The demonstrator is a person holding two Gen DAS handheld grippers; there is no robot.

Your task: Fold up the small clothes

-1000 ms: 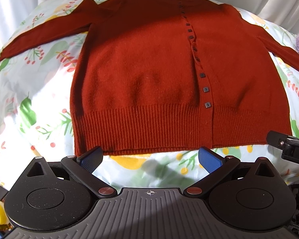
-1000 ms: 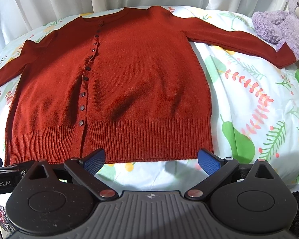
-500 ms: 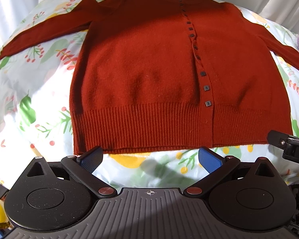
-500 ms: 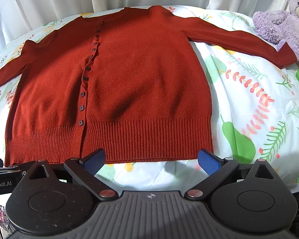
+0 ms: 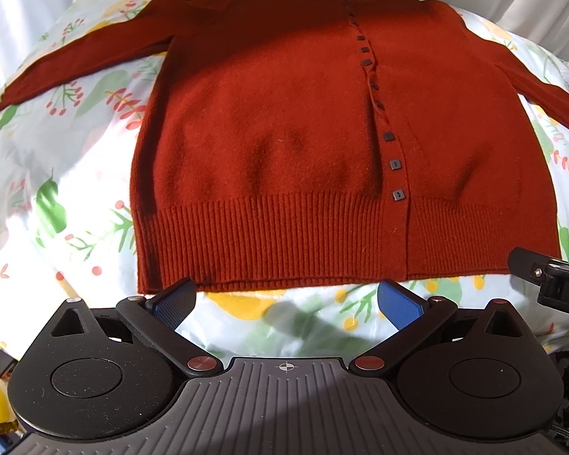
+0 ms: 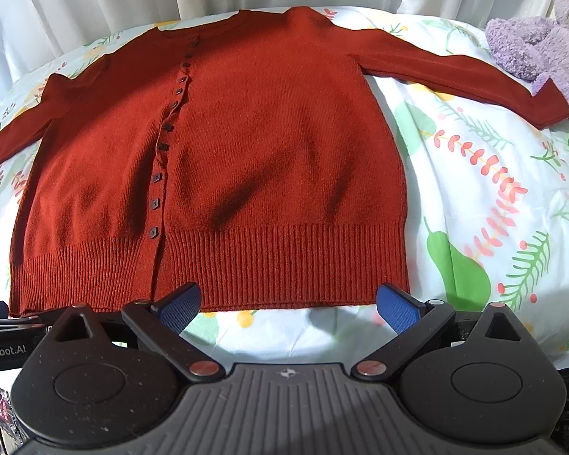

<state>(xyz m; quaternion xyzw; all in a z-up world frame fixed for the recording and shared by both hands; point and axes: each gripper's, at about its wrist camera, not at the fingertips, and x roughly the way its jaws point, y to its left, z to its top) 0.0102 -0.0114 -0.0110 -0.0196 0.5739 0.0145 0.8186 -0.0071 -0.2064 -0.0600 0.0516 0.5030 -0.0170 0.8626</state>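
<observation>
A rust-red buttoned cardigan (image 5: 284,144) lay flat, sleeves spread. Both tongs, left gripper (image 5: 286,301) and right gripper (image 6: 288,303), gaped empty just short of its ribbed hem (image 6: 284,265).

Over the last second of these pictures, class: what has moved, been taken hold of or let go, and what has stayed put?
The left tool has eased forward a little, so the red cardigan's ribbed hem sits nearer its fingers. Nothing was taken hold of or let go. The right tool stays open short of the hem, the cardigan lies flat and buttoned on the floral sheet, and the purple teddy bear has not moved.
</observation>
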